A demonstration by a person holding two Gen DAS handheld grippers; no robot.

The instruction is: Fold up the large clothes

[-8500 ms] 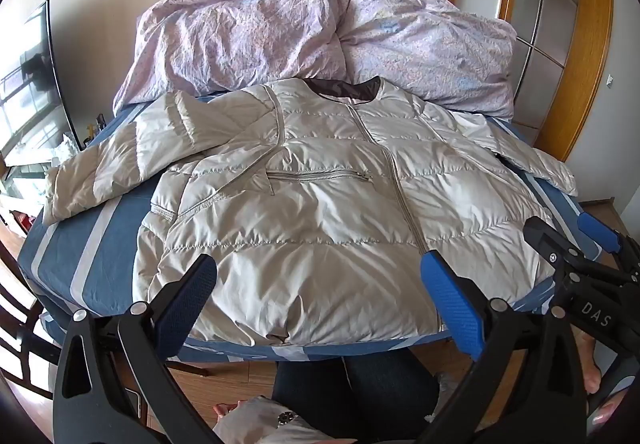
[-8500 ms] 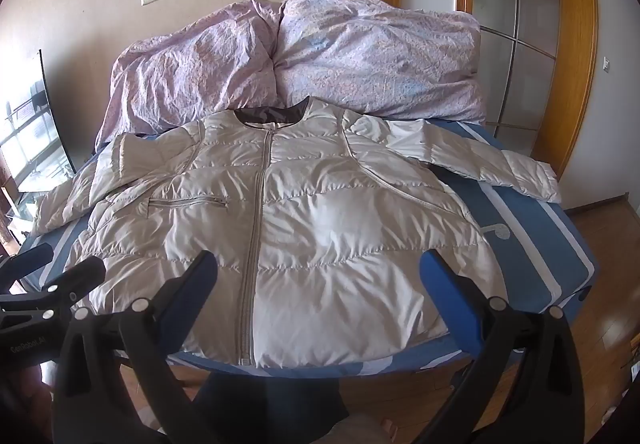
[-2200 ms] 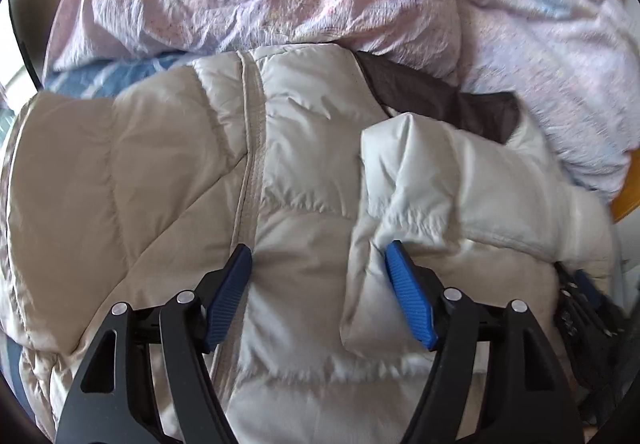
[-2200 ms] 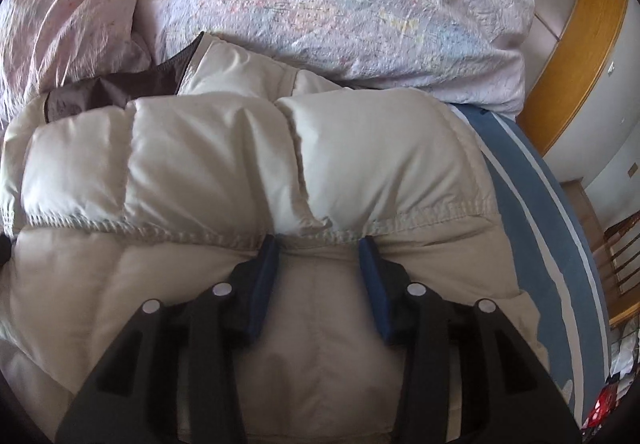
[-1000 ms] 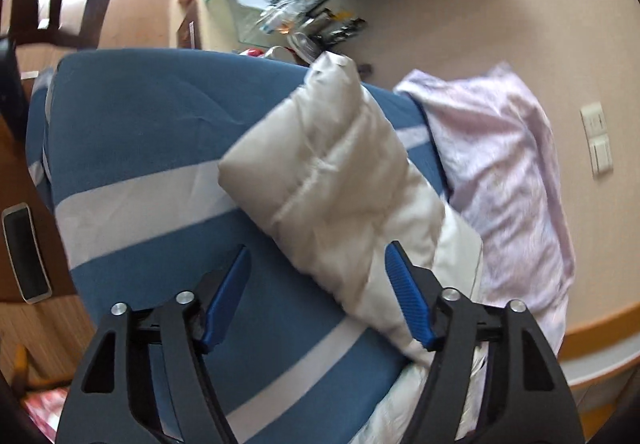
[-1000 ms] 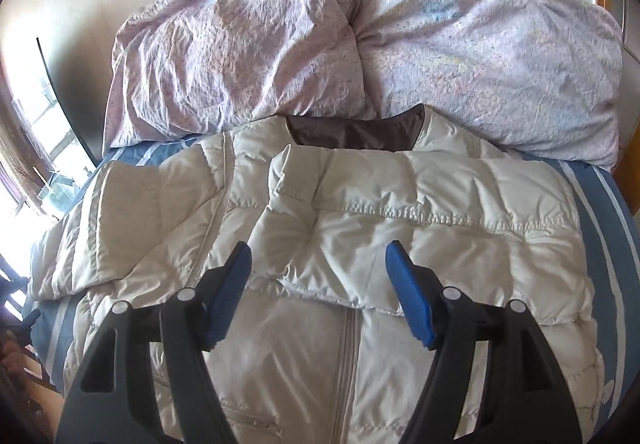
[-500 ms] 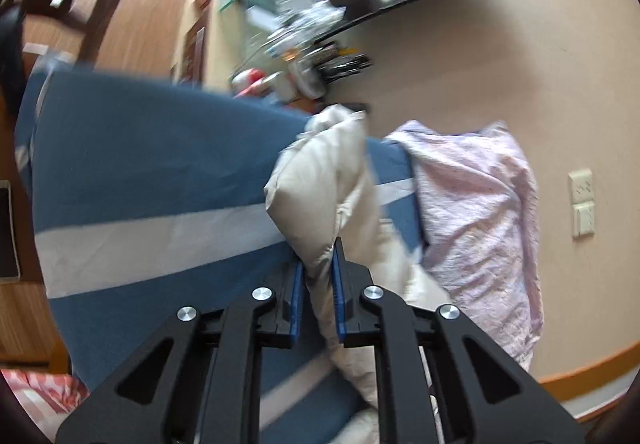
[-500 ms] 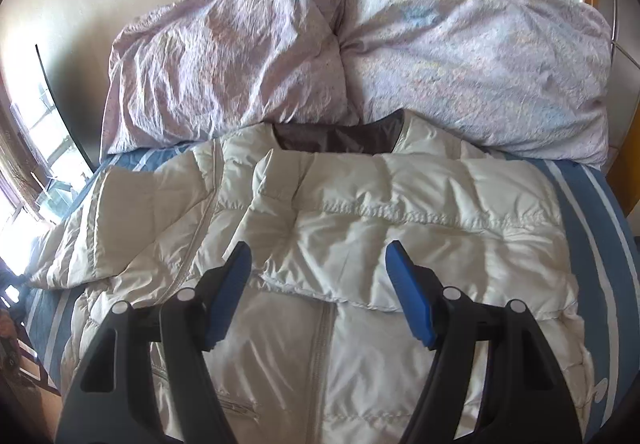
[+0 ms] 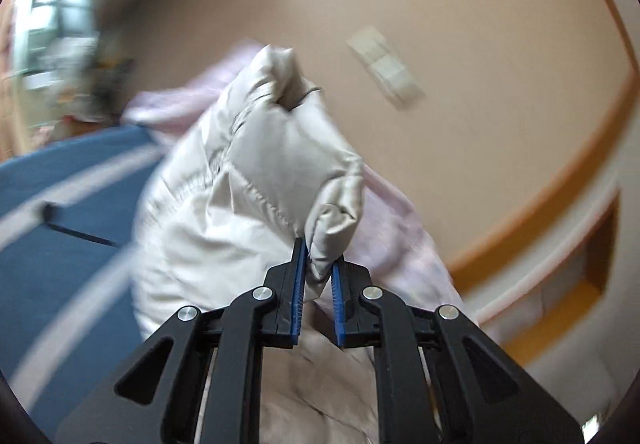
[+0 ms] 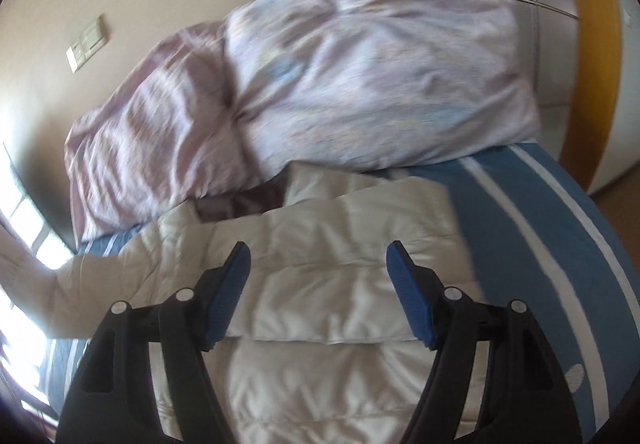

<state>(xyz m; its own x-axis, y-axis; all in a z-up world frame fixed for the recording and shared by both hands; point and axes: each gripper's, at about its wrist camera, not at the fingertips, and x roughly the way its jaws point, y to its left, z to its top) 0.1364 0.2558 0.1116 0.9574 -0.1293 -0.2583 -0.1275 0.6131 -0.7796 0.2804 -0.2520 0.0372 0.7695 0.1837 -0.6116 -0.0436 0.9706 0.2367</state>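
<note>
Jaws of the left gripper are pinched hard on the cuff end of the jacket's sleeve, which is lifted clear of the bed; those of the right gripper stand wide apart with nothing between them, hovering over the jacket. The jacket lies flat on the bed, its collar just against the duvet, with its other sleeve already laid across the chest. The hold takes in only a small bunch of slick, puffy fabric at the sleeve's edge, so it could likely slip free if the sleeve is swung quickly. A hard pull could also drag the whole jacket sideways away from the duvet and undo the fold across the chest, since nothing pins the body down.
</note>
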